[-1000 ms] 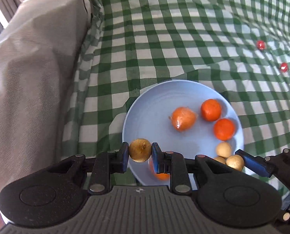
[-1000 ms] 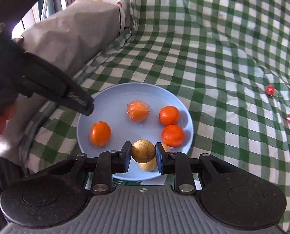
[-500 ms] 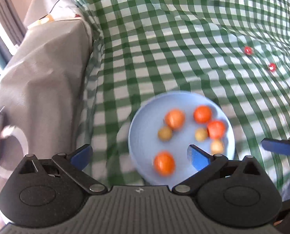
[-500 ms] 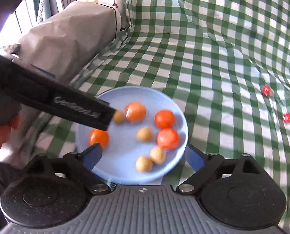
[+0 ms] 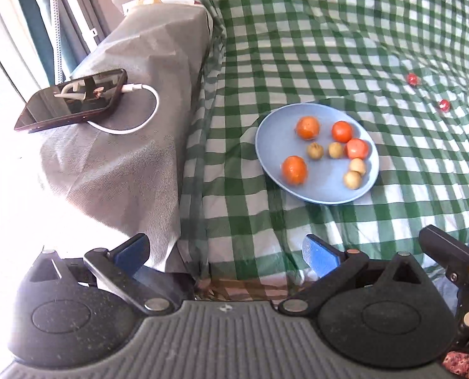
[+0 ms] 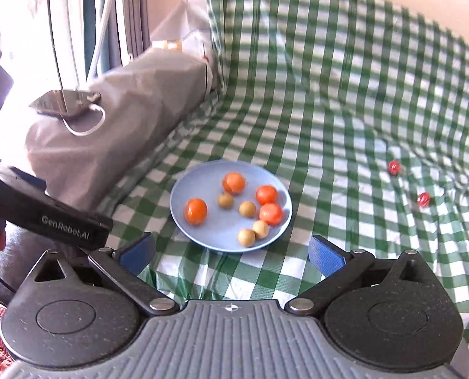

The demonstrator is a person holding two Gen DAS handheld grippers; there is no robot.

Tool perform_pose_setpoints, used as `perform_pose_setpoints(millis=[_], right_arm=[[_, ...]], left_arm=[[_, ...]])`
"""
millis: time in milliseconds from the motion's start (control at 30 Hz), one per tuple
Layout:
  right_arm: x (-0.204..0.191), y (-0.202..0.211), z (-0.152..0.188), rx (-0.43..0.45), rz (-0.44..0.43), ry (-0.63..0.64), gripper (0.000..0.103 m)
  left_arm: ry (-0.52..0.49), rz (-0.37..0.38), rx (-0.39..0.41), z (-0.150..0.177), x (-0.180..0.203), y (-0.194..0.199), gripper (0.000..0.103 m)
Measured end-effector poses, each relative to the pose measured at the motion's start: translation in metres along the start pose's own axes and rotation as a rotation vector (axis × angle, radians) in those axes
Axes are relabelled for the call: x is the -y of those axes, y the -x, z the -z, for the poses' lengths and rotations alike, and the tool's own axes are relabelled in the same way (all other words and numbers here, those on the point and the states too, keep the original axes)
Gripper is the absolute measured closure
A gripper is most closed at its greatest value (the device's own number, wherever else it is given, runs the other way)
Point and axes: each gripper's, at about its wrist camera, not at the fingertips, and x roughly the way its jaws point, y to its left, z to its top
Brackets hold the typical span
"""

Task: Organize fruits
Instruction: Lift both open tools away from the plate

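I see eight fruits (image 5: 294,170) on the plate (image 5: 269,132); two berries (image 5: 412,79) lie far right, the phone (image 5: 70,99) left.

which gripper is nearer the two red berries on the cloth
Right. The right gripper sits just right of the plate, on the same side as the red berries; the left gripper is off the plate's left, farther away.

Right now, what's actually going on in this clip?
A person is sorting fruit with two handheld grippers. The blue plate on the green checked cloth holds four orange fruits and four small tan ones. Both the left gripper and right gripper are open, empty and short of the plate. Two small red fruits, one and another, lie on the cloth to the right, not yet collected.
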Motion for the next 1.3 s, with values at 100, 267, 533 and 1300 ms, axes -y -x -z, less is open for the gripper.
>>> perform_pose_setpoints(millis=[100,267,533,1300], right_arm=[[-0.002,0.017,0.001,0.041,0.005,0.008,0.001],[-0.005,0.039,0.002,0.095,0.017,0.014,0.001],[-0.006,0.055,0.004,0.133,0.031,0.009,0.001],[0.0,0.032,0.006,0.067,0.018,-0.017,0.001]], left_arm=[[-0.017,-0.003,0.049,0.003,0.003,0.019,0.0],[-0.022,-0.011,0.106,0.007,0.006,0.042,0.0],[-0.024,-0.015,0.142,0.009,0.01,0.055,0.0],[-0.041,-0.012,0.076,0.004,0.011,0.032,0.0]])
